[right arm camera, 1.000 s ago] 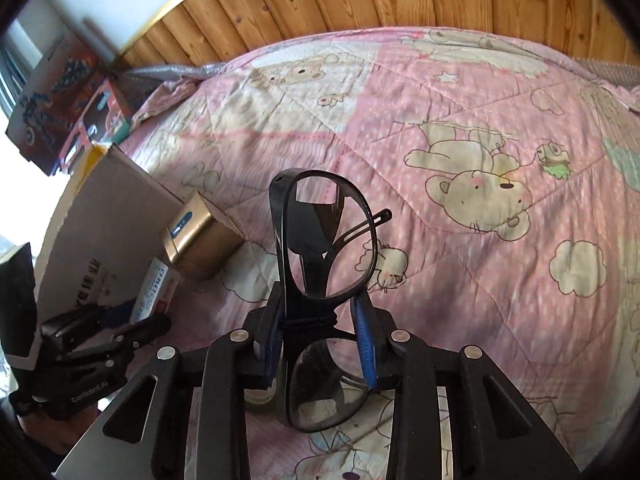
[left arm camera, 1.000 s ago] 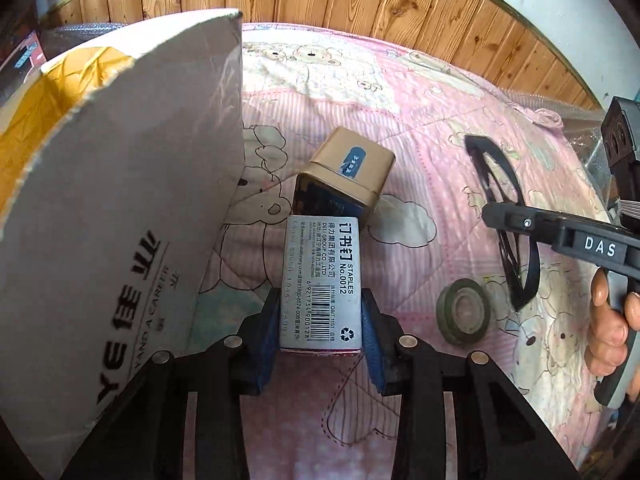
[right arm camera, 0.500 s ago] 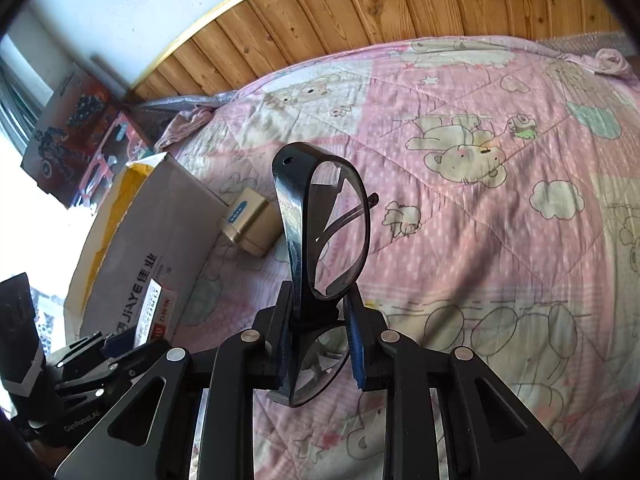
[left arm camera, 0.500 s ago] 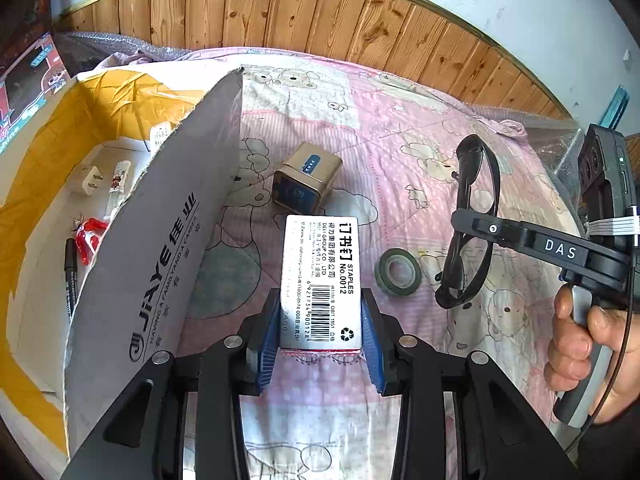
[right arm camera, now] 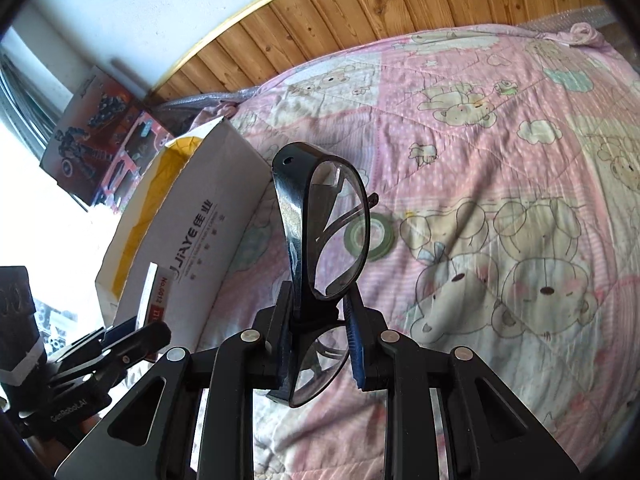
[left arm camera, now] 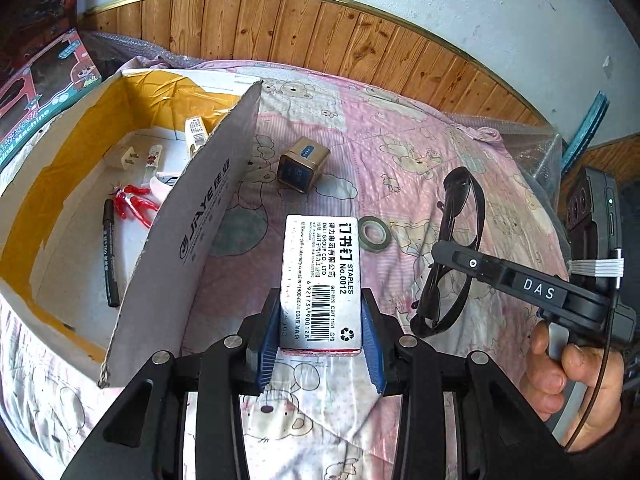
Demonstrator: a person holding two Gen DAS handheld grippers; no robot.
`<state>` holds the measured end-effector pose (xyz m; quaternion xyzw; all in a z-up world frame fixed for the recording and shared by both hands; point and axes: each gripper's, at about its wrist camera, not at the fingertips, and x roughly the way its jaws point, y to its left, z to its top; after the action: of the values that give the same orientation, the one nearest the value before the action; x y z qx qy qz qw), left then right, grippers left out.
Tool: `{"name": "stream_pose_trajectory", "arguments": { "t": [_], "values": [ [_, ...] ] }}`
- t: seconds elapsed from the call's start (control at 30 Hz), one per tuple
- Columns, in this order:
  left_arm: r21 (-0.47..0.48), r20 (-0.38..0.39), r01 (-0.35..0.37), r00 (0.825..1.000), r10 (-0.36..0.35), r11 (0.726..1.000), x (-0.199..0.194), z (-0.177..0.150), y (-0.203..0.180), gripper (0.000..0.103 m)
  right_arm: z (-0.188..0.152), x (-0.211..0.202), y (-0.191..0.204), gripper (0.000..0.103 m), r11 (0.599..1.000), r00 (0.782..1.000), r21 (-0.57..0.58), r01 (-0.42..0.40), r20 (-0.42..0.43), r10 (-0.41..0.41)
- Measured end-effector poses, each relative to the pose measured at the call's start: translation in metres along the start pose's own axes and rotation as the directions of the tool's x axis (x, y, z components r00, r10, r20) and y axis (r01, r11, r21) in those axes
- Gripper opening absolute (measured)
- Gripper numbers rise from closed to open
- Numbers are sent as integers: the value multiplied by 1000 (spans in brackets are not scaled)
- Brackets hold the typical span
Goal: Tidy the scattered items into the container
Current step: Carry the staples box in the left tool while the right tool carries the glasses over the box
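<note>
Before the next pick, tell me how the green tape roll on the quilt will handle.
The green tape roll lies flat on the quilt, so it likely won't roll until tipped on edge. It looks thin and low, so gripper fingers may press into the soft fabric. Probably light and rigid enough to pinch across its rim.

White staples box (left arm camera: 320, 280), black glasses (right arm camera: 320, 240) aloft beside open carton (left arm camera: 192, 240).

- A bed (left arm camera: 420, 152) under a pink bear-print quilt carries everything.
- An open cardboard box (left arm camera: 208, 216) sits along its left edge.
- A small gold tin (left arm camera: 303, 164) lies just beside the box.
- A green tape roll (left arm camera: 374, 233) lies near the middle.
</note>
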<state>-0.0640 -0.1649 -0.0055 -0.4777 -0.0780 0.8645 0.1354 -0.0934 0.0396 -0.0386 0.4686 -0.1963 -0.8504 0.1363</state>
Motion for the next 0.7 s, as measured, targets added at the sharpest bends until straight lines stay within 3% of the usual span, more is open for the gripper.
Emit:
{"name": "stream_pose_trajectory", "arguments": {
  "t": [0.7],
  "values": [
    [-13,100,59,993,-57,998,-77,-59,8,38,-74,-42,61,24,997,999,-77,32,38,-29]
  ]
}}
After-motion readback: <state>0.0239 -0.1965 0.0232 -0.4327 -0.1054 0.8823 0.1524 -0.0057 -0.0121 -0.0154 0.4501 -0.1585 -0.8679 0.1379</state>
